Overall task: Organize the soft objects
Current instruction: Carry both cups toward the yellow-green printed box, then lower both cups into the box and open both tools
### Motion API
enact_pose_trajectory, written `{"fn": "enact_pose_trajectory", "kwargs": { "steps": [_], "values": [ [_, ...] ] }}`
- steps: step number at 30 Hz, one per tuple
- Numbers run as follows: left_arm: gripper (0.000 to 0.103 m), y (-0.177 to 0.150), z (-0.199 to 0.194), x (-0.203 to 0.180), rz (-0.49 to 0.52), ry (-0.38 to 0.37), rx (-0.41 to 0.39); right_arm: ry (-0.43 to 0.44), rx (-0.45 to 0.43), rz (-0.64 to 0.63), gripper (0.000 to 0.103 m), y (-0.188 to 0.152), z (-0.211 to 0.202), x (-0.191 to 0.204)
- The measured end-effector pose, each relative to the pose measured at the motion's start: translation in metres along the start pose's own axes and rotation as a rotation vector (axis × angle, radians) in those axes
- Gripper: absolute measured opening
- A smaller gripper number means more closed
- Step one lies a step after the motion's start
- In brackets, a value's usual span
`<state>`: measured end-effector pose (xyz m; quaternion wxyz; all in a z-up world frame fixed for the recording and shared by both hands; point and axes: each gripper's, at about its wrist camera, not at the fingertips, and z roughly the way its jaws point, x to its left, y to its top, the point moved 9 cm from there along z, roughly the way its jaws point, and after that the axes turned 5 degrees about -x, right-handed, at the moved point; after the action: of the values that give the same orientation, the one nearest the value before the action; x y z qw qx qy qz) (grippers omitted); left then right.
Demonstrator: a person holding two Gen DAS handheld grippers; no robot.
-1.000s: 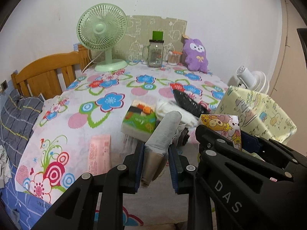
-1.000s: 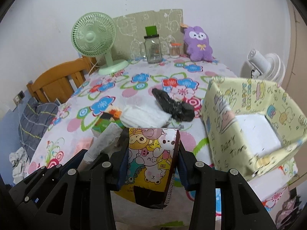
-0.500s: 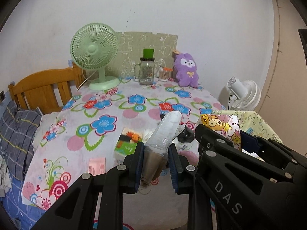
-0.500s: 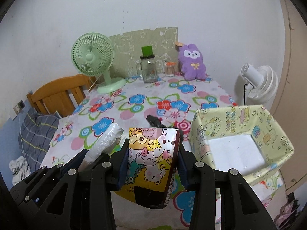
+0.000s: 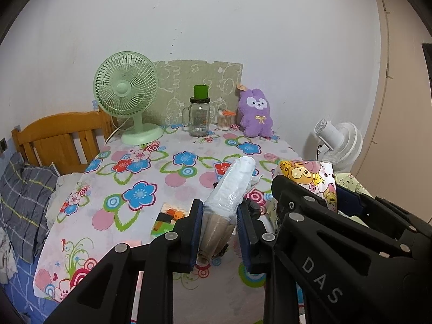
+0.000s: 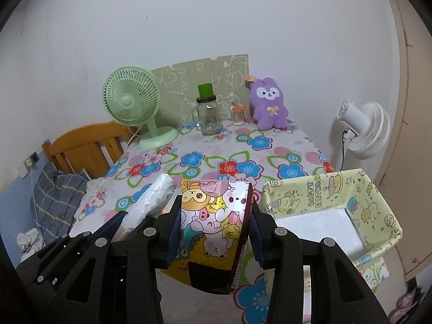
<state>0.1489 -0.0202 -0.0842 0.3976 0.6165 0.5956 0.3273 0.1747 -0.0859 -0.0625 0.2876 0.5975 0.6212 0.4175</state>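
Clear plastic wraps the soft roll (image 5: 232, 191) clamped in the left tool (image 5: 219, 228), its long axis pointing up and away above the flowered bench (image 5: 172, 178). From the right wrist, the right tool (image 6: 214, 229) is closed on a cartoon-printed pack (image 6: 216, 216), and the open yellow box (image 6: 332, 216) sits just right of it, nearer this hand.

Fan (image 6: 131, 102) left of jar (image 6: 207, 115); plush (image 6: 268, 105) right; box (image 6: 332, 210) nearer.
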Motion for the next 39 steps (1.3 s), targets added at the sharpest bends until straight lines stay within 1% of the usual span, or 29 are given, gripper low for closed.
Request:
{"fn": "enact_pose_trajectory", "kwargs": {
  "steps": [10,13,15,22,26,39],
  "values": [
    [0.024,0.006,0.014,-0.025,0.012,-0.009,-0.003,-0.029,-0.007,-0.017,0.047,0.009,0.002,-0.028],
    [0.024,0.006,0.019,-0.035,0.019,-0.016,-0.002,-0.066,-0.029,-0.028,0.047,0.012,0.002,-0.04],
    [0.024,0.008,0.021,-0.042,0.024,-0.023,-0.005,-0.063,-0.038,-0.023,0.047,0.014,0.003,-0.047],
    [0.024,0.006,0.032,-0.066,0.048,-0.043,0.008,-0.064,-0.014,-0.001,0.047,0.012,0.008,-0.074],
    [0.024,0.006,0.039,-0.08,0.058,-0.06,0.013,-0.07,-0.019,0.018,0.047,0.013,0.01,-0.09],
    [0.025,0.003,0.062,-0.128,0.091,-0.12,0.044,-0.124,-0.008,0.03,0.047,0.015,0.016,-0.139]
  ]
}}
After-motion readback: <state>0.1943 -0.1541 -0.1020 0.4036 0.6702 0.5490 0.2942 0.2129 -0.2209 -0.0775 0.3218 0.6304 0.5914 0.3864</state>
